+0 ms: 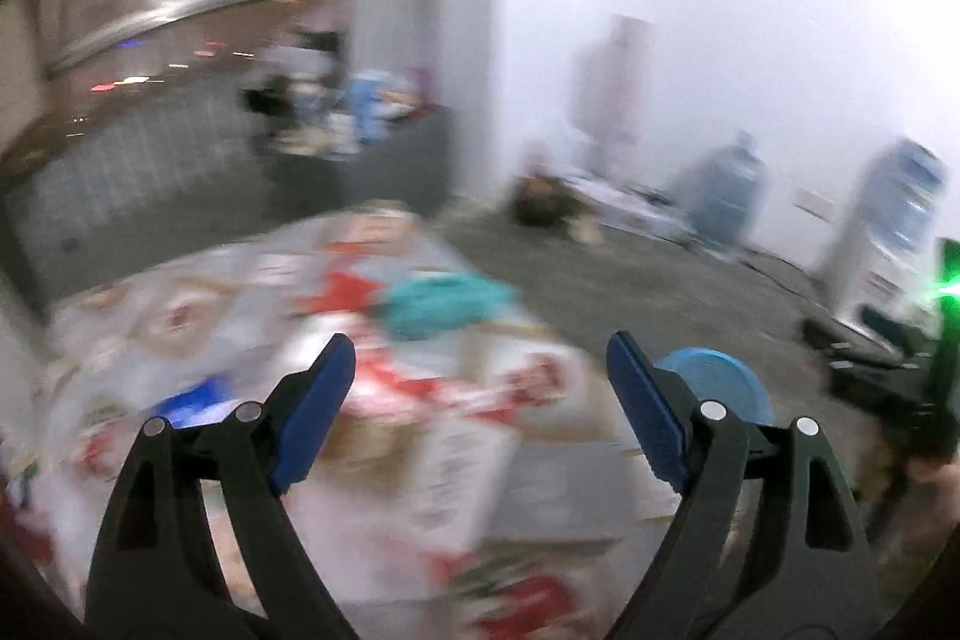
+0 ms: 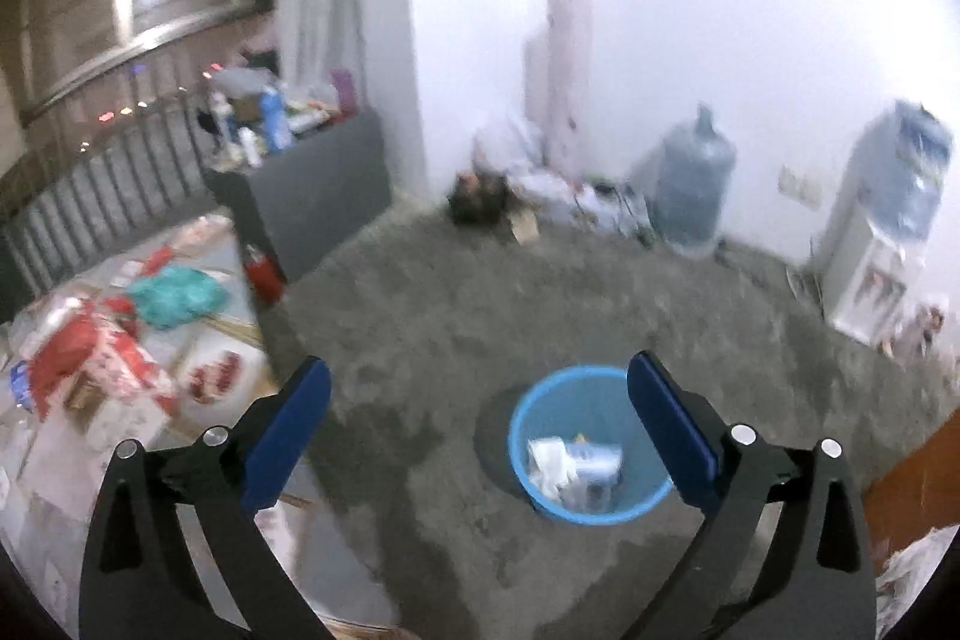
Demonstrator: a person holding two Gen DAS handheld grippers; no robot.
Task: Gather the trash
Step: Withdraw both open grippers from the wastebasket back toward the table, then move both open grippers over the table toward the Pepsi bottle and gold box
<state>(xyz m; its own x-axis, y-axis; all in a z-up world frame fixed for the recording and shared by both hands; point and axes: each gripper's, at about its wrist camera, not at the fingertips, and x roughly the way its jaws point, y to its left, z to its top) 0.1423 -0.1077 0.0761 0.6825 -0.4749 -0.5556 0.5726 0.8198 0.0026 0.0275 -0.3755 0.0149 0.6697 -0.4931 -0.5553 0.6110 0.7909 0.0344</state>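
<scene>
Trash [image 2: 573,466] fills one blue bin [image 2: 522,436]; two grippers [image 1: 480,388] [image 2: 480,400] gape wide, empty.

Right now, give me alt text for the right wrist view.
A blue bin holding white trash stands on grey floor, seen past the open, empty right tool. Flattened boxes lie at left; a water jug stands by the far wall.
</scene>
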